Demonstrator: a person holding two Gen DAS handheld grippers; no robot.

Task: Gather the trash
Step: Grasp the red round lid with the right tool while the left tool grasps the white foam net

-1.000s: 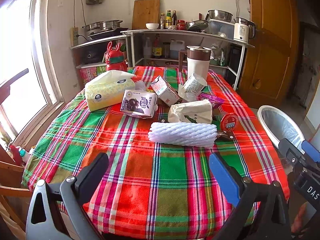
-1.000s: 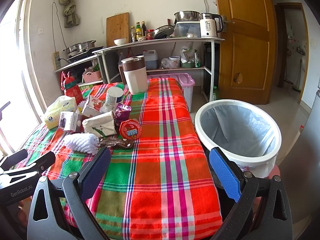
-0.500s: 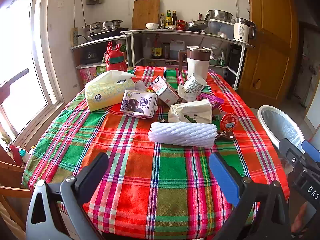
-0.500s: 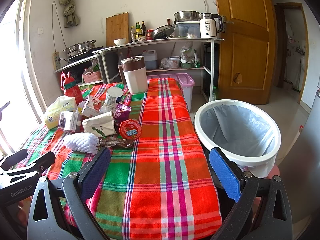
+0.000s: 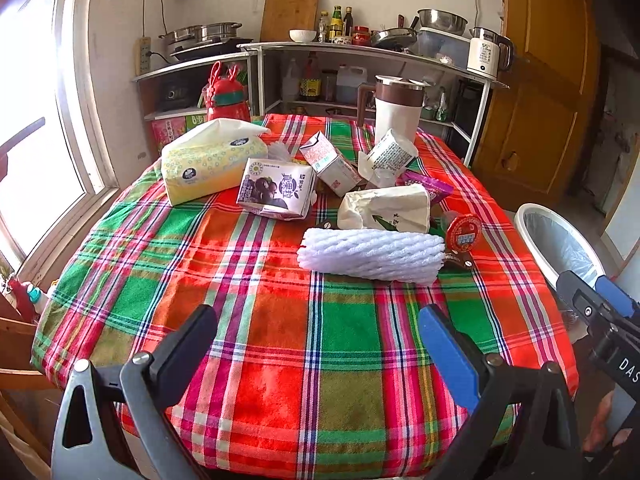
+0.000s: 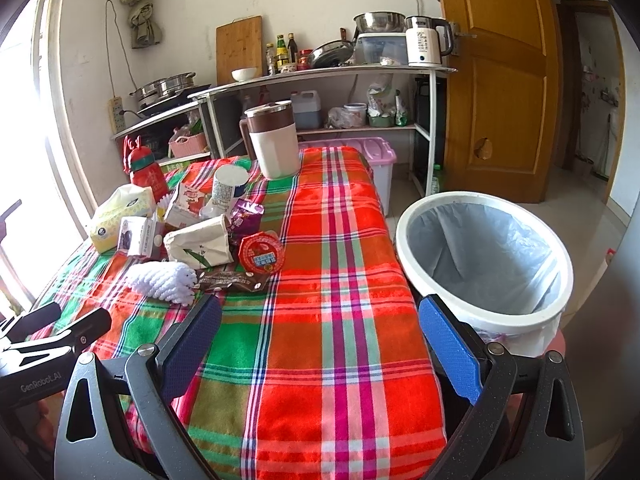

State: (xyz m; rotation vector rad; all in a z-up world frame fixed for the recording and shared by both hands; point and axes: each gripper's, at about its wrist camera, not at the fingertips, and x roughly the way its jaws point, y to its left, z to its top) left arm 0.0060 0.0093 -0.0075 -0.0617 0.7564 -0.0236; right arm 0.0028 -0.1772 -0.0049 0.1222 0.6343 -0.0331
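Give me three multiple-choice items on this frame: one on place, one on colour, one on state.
1. Where does the trash bin stand?
A. on the table
B. beside the table, on the right tool's side
C. under the shelf

2. What colour is the foam net sleeve?
A. white
B. purple
C. yellow

3. How is the left tool?
A. shut on a carton
B. shut, empty
C. open, empty

Answers: B, its rim sits off the tablecloth edge; A, it is white ribbed mesh; C, its fingers stand wide apart over bare cloth.
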